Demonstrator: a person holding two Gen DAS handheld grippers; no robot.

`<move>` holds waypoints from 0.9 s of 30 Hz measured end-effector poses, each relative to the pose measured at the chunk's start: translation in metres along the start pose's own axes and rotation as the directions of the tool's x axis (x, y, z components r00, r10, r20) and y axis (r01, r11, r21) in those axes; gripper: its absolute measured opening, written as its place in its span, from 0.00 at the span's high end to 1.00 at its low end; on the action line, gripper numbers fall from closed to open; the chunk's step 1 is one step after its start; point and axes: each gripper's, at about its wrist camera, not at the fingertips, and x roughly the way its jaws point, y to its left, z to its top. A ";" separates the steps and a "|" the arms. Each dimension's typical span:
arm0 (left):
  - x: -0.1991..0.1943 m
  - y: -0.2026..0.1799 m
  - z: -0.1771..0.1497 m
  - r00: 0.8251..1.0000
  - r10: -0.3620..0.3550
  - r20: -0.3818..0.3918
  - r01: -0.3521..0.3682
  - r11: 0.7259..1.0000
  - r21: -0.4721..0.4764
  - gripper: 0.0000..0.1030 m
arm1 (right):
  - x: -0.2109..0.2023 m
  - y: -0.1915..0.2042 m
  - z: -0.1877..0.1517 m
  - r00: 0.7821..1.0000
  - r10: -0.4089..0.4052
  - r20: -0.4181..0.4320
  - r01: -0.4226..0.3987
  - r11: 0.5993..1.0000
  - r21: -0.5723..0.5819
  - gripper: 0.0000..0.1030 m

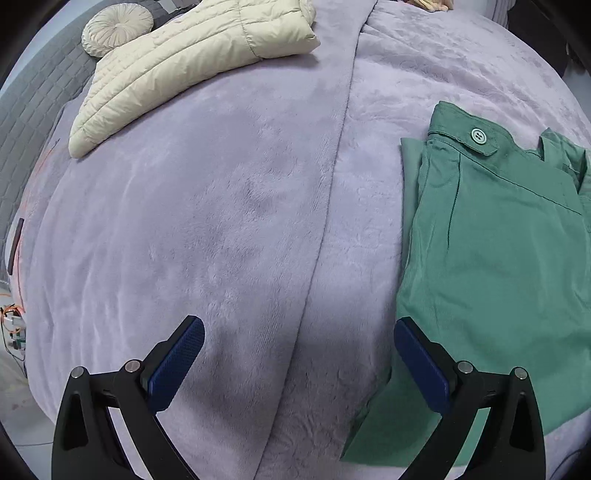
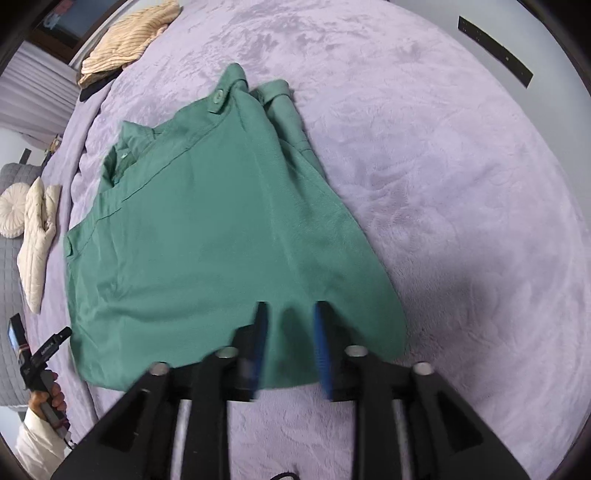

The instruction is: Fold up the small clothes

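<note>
Both wrist views look down close over the bed — left beside, right above; sharing the green shirt.

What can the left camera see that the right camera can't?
Only the left camera shows the left gripper, wide open over the bare blanket.

Only the right camera shows the right gripper, its fingers close together over the shirt's hem, the striped cloth far off, and the person's hand.

Both show the green shirt, the cream jacket and the round pillow.
</note>
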 end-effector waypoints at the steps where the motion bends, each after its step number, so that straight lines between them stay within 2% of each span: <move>1: -0.006 0.004 -0.008 1.000 -0.002 -0.004 0.002 1.000 0.002 0.00 | -0.004 0.004 -0.004 1.000 0.007 0.004 -0.007 1.000 0.002 0.53; 4: -0.021 0.012 -0.034 1.000 -0.020 -0.023 0.020 1.000 0.005 0.00 | -0.011 0.012 -0.019 0.999 0.048 -0.004 -0.048 0.999 0.017 0.52; 6: -0.027 0.012 -0.050 0.999 -0.039 -0.035 0.039 0.999 0.010 0.00 | -0.013 0.023 -0.031 0.997 0.073 -0.017 -0.073 0.997 0.019 0.44; 9: -0.035 0.009 -0.065 0.997 -0.067 -0.047 0.068 0.997 0.027 0.00 | -0.013 0.042 -0.049 0.994 0.106 -0.033 -0.106 0.994 0.021 0.43; 14: -0.041 -0.001 -0.081 0.991 -0.115 -0.073 0.120 0.991 0.057 0.00 | -0.008 0.070 -0.080 0.984 0.160 -0.078 -0.158 0.987 0.039 0.40; 17: -0.045 -0.005 -0.084 0.987 -0.138 -0.082 0.144 0.986 0.084 0.00 | -0.008 0.085 -0.095 0.979 0.177 -0.099 -0.175 0.984 0.031 0.34; 19: -0.051 -0.009 -0.091 0.986 -0.148 -0.082 0.155 0.983 0.098 0.00 | -0.006 0.095 -0.103 0.976 0.186 -0.112 -0.185 0.982 0.025 0.33; 27: -0.060 -0.004 -0.098 0.973 -0.219 -0.072 0.224 0.972 0.066 0.00 | 0.009 0.130 -0.125 0.963 0.217 -0.163 -0.217 0.976 0.016 0.27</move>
